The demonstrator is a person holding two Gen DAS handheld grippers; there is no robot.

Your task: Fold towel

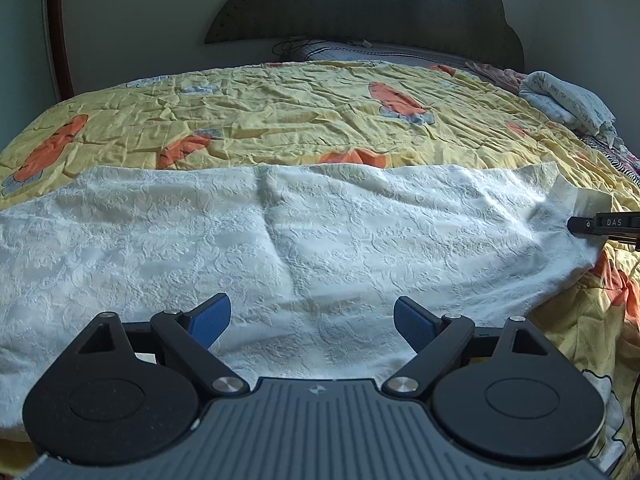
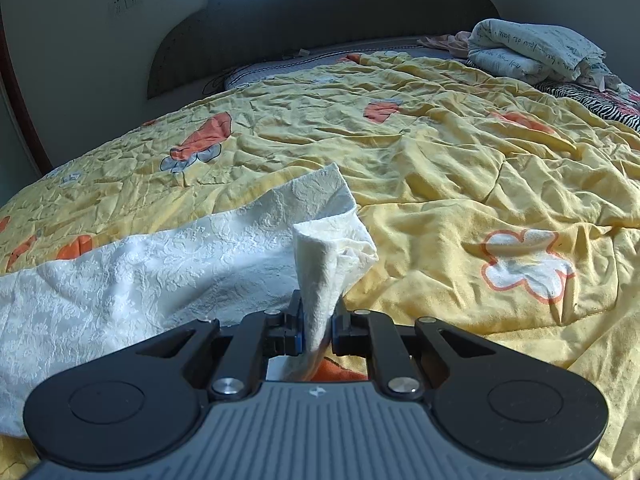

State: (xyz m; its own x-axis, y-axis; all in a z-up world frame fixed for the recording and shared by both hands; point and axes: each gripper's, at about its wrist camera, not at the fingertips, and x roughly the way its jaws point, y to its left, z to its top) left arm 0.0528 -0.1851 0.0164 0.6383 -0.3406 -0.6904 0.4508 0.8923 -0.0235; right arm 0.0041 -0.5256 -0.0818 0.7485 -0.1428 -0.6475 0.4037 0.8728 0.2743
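Observation:
A white embossed towel lies spread across the near part of the bed, wrinkled down its middle. My left gripper hovers over the towel's near middle, wide open, with only cloth below its blue pads. At the towel's right end, my right gripper pokes in from the right edge of the left wrist view. In the right wrist view the right gripper is shut on the towel, pinching a bunched corner that stands up between the fingers.
A crumpled yellow bedspread with orange and white flowers covers the bed. A folded printed blanket and zebra-striped cloth lie at the far right. A dark headboard stands against the wall behind.

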